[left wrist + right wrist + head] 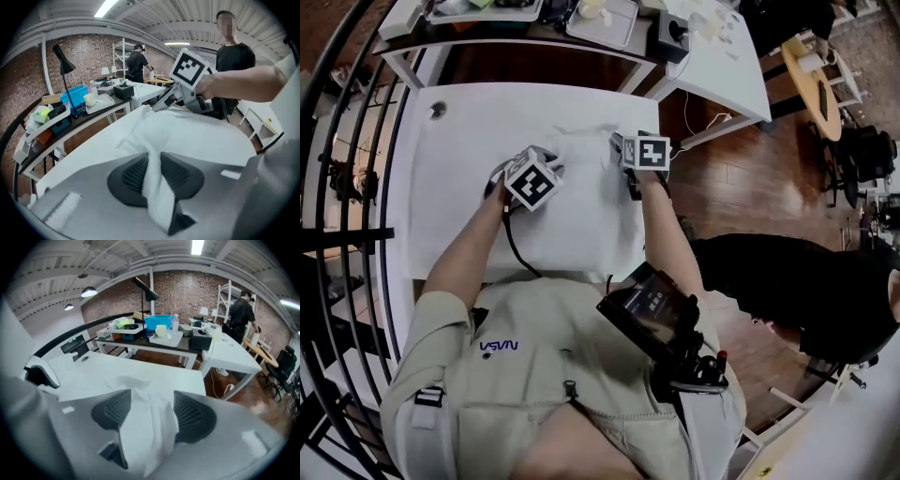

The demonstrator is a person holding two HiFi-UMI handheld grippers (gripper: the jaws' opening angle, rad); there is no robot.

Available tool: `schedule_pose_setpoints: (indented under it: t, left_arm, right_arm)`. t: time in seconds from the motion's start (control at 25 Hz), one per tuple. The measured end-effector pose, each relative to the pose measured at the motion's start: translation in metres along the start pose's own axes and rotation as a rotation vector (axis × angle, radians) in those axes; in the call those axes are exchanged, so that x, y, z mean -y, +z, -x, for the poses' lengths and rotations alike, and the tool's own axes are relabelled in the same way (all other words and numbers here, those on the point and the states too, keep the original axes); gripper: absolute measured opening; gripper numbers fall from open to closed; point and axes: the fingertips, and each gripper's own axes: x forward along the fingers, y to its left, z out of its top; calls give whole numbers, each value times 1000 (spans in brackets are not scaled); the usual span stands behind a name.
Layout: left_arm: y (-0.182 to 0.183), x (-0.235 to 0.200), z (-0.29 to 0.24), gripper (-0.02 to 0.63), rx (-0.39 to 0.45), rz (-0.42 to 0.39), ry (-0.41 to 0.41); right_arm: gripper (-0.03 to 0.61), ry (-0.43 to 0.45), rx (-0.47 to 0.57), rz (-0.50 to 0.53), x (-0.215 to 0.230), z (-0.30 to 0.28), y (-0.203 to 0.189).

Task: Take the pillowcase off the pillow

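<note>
The white pillowcase (pixel 581 148) lies crumpled on the white table (pixel 459 150), and I cannot tell the pillow apart from it. My left gripper (pixel 549 163) reaches it from the left. In the left gripper view this gripper (pixel 153 172) is shut on a fold of the pillowcase (pixel 154 187), both dark pads pressing it. My right gripper (pixel 621 146) comes in from the right. In the right gripper view its jaws (pixel 153 415) stand wide, with a bunch of the pillowcase (pixel 150 423) lying loose between them. The right gripper's marker cube (pixel 190 69) shows beyond the cloth.
A dark table with trays and a black box (pixel 670 33) stands behind. A blue bin (pixel 157 322) and a black lamp (pixel 145 291) are on it. A black railing (pixel 356 187) runs along the left. A person in black (pixel 787 281) stands at the right, near a round wooden table (pixel 811 80).
</note>
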Motion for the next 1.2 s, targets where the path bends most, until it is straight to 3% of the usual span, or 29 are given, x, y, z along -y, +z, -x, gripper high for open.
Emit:
schedule_pose_setpoints:
  t: [0.12, 0.24, 0.48, 0.64, 0.72, 0.8, 0.88, 1.04, 1.2]
  left_arm:
    - [2, 6, 13, 47, 46, -16, 14]
    - [2, 15, 37, 30, 119, -18, 26]
    - [13, 30, 103, 28, 304, 16, 101]
    - [8, 39, 134, 28, 386, 34, 150]
    - [4, 38, 138, 28, 409, 46, 164]
    - [2, 27, 133, 33, 423, 70, 180]
    - [4, 11, 123, 51, 440, 97, 195]
    - [18, -19, 113, 81, 457, 100, 263]
    - [45, -18, 143, 111, 543, 43, 337]
  right_arm:
    - [251, 31, -23, -26, -3, -14, -12]
    - [15, 3, 46, 16, -7, 2, 3]
    - [11, -195, 179, -3, 42, 35, 24]
    - [11, -306, 142, -73, 91, 38, -2]
    - [12, -261, 122, -85, 94, 28, -15]
    - [27, -161, 118, -95, 77, 16, -24]
    - [141, -87, 119, -119, 56, 10, -33]
    - [170, -67, 205, -116, 41, 37, -35]
    - [170, -71, 349, -70, 30, 95, -36]
